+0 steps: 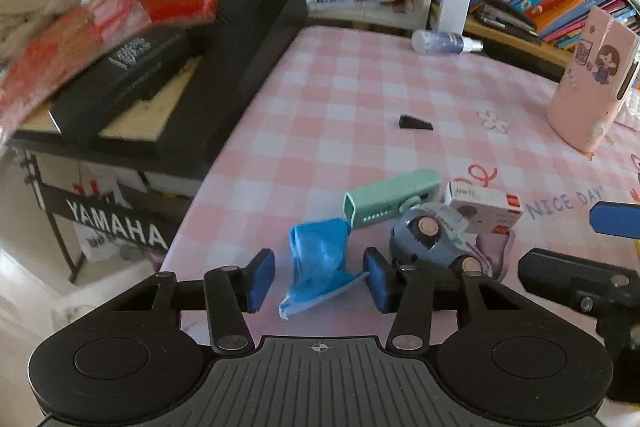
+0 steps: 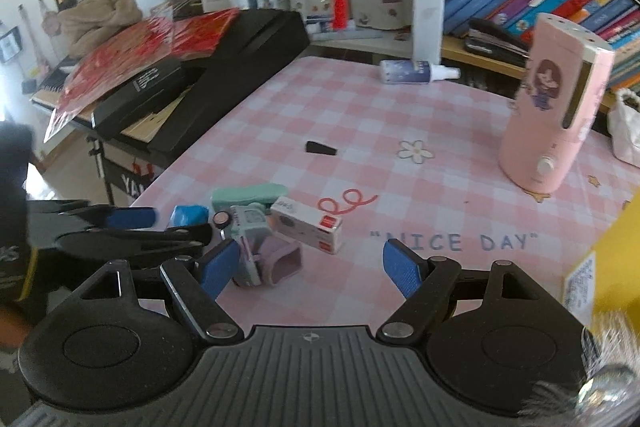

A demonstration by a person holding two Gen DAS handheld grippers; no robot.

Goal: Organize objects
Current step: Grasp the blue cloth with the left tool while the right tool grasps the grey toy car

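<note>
A cluster of small objects lies near the front left of the pink checked table (image 1: 360,99): a crumpled blue bag (image 1: 320,263), a mint green case (image 1: 390,197), a white and red box (image 1: 486,207), a blue-grey tape dispenser (image 1: 428,241) and a lilac piece (image 2: 282,261). My left gripper (image 1: 318,281) is open, its pads on either side of the blue bag. My right gripper (image 2: 312,269) is open and empty, just in front of the white box (image 2: 308,225) and lilac piece. The left gripper shows at the left of the right wrist view (image 2: 132,227).
A pink humidifier (image 2: 556,115) stands at the right. A small black wedge (image 1: 414,123) and a lying spray bottle (image 1: 444,42) are farther back. A black Yamaha keyboard (image 1: 224,67) with red packets borders the table's left. Bookshelves stand behind. A yellow box (image 2: 600,267) is at the right.
</note>
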